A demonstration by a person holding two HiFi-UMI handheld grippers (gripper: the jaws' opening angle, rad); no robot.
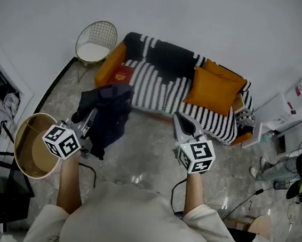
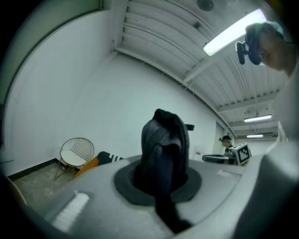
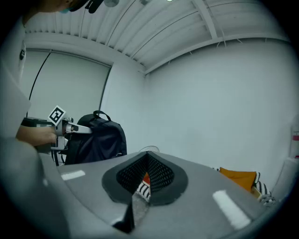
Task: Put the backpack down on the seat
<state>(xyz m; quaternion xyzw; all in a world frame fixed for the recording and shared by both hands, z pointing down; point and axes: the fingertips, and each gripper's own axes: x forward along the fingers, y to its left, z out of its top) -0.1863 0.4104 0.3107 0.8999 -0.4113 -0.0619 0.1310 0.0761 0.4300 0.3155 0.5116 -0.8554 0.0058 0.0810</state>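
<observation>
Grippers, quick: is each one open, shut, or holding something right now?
Left gripper: shut on the backpack, which hangs from it.
Right gripper: shut, with nothing between its jaws.

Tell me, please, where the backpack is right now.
In the head view, the backpack hangs left of centre from the left gripper, over the floor just in front of the striped sofa.

Dark backpack (image 1: pixel 109 113) hanging, short of striped sofa (image 1: pixel 160 84)
</observation>
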